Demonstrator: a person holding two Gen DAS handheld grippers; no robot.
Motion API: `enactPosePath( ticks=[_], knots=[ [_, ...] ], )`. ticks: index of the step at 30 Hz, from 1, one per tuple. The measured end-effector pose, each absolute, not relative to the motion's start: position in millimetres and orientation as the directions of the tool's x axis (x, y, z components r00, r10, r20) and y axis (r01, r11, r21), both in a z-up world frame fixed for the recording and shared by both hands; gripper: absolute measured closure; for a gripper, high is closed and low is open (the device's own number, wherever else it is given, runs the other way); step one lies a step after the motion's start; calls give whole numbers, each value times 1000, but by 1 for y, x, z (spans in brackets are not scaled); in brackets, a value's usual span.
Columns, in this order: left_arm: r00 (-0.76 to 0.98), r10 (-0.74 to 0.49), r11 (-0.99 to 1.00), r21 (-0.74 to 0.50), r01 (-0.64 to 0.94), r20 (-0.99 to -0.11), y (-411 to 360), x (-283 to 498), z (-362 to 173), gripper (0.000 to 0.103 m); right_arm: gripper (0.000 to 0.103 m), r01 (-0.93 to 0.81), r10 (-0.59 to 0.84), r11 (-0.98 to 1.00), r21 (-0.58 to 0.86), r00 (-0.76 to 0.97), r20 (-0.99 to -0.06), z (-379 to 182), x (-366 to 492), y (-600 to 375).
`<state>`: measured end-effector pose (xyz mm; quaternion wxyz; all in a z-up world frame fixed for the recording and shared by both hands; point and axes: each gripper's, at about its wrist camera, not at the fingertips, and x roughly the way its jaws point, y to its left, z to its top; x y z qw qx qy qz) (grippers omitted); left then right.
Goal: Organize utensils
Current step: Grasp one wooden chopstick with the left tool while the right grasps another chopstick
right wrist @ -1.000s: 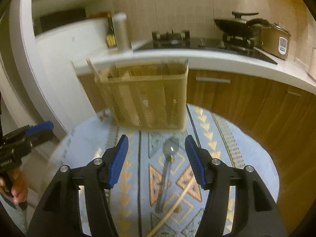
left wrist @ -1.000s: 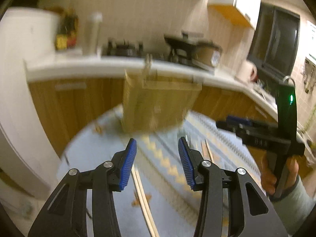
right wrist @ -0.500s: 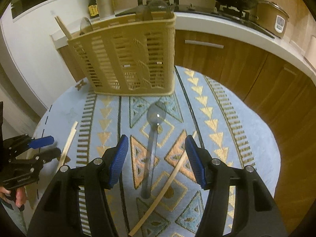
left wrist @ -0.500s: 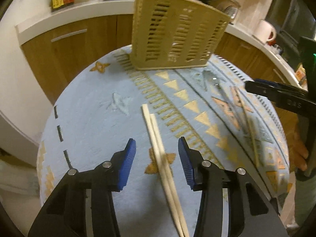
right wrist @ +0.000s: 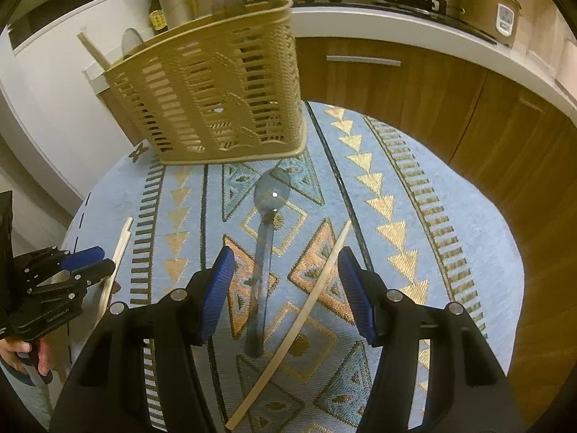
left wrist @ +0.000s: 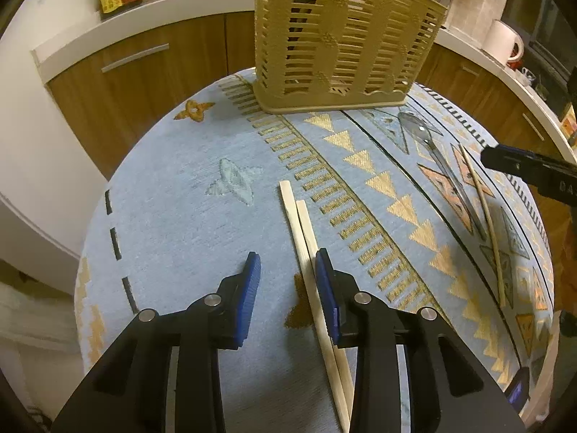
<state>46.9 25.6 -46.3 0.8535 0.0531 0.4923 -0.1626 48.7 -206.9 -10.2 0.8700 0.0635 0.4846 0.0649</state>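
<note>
utensil basket point(left wrist: 339, 36) is seen upright at the far edge of the patterned bench point(left wrist: 180, 216). paired chopsticks point(left wrist: 306, 238) are lain between the closing left gripper point(left wrist: 288, 270) jaws; right gripper point(right wrist: 285, 263) jaws are held apart over spoon point(right wrist: 265, 245) and single chopstick point(right wrist: 317, 288).

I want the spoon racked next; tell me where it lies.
In the right wrist view the spoon lies on the patterned cloth, its bowl near the basket.
</note>
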Motion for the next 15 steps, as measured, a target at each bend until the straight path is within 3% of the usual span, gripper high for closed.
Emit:
enactPosePath(
  ticks=[15],
  knots=[
    [388, -169, 943, -34, 332, -906, 21, 54, -45, 69, 47, 30, 172, 977, 212, 478, -861, -15, 56, -232]
  ],
)
